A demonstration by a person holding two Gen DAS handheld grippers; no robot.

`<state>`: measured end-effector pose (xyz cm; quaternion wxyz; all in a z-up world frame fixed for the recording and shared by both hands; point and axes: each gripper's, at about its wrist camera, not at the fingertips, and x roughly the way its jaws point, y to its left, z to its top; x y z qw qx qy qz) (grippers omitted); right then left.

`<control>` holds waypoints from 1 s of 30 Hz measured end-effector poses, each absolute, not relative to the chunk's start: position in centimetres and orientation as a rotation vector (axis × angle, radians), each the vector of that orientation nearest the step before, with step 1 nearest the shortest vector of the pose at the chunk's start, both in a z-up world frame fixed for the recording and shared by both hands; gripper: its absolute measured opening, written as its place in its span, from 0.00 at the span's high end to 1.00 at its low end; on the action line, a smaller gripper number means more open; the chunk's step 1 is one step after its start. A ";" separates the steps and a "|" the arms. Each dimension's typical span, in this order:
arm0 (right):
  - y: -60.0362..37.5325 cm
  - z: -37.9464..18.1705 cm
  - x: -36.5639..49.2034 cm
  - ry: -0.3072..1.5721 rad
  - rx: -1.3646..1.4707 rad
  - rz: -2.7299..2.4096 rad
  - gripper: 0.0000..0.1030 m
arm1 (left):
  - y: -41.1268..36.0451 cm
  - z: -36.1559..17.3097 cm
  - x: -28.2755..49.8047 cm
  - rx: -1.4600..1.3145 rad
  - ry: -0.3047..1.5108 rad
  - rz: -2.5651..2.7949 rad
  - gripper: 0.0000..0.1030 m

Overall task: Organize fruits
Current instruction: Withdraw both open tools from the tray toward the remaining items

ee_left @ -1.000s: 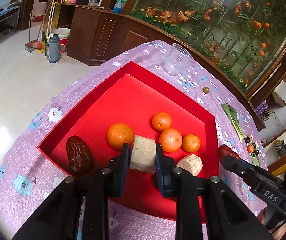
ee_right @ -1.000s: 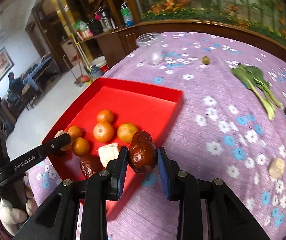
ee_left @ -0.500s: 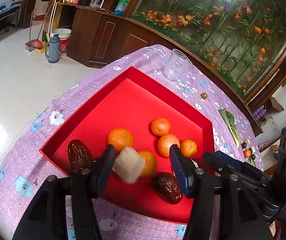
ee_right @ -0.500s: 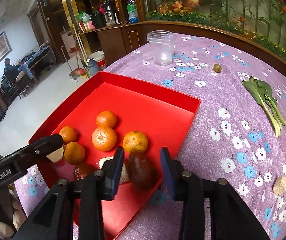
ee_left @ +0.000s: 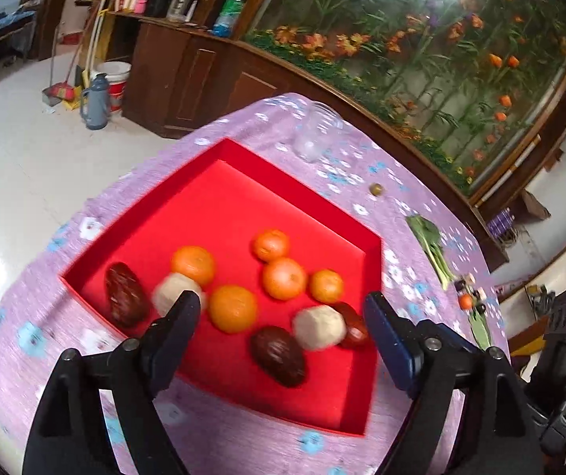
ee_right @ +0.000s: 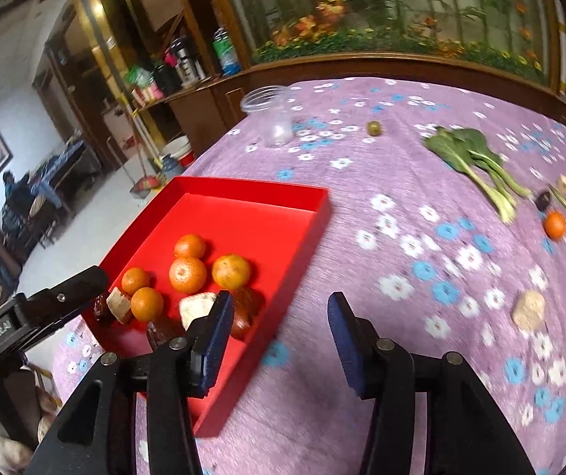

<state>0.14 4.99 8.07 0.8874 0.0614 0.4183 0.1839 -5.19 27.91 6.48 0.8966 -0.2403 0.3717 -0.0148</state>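
Observation:
A red tray (ee_left: 223, 182) (ee_right: 283, 206) on the purple flowered cloth holds several oranges (ee_left: 285, 277) (ee_right: 187, 274), dark dates (ee_left: 277, 354) (ee_left: 124, 297) and pale beige chunks (ee_left: 318, 326) (ee_left: 172, 289). My left gripper (ee_left: 279, 316) hangs over the tray's near side, its jaws opening, with nothing between them. My right gripper (ee_right: 277, 334) is over the cloth by the tray's right wall, jaws opening and empty. A dark date (ee_right: 245, 308) lies in the tray just behind its left finger. The left gripper (ee_right: 45, 308) shows at the left edge of the right wrist view.
On the cloth stand a clear jar (ee_right: 269, 114) (ee_left: 316, 134) and a small green fruit (ee_right: 374, 127). Leafy greens (ee_right: 469, 162), an orange (ee_right: 555, 225), dark small fruits and a beige chunk (ee_right: 528, 308) lie at the right. A wooden cabinet stands behind.
Both grippers have opened. The left one let go of the beige chunk and the right one let go of the dark date; both pieces now lie in the tray. Both grippers drew back.

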 end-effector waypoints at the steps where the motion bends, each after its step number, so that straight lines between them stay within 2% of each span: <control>1: 4.6 8.1 -0.2 0.866 0.134 0.373 0.47 | 27.1 6.7 -5.4 -0.473 0.769 -0.029 0.19; 5: 2.8 8.4 -2.0 0.839 0.140 0.325 0.41 | 23.8 7.8 -6.3 -0.325 0.743 0.022 0.19; 13: 0.6 7.7 -4.9 0.823 0.145 0.280 0.41 | 18.3 9.2 -8.3 -0.058 0.680 0.070 0.19; 30: -1.8 7.2 -6.7 0.812 0.174 0.269 0.38 | 14.3 9.6 -9.4 0.029 0.701 0.016 0.19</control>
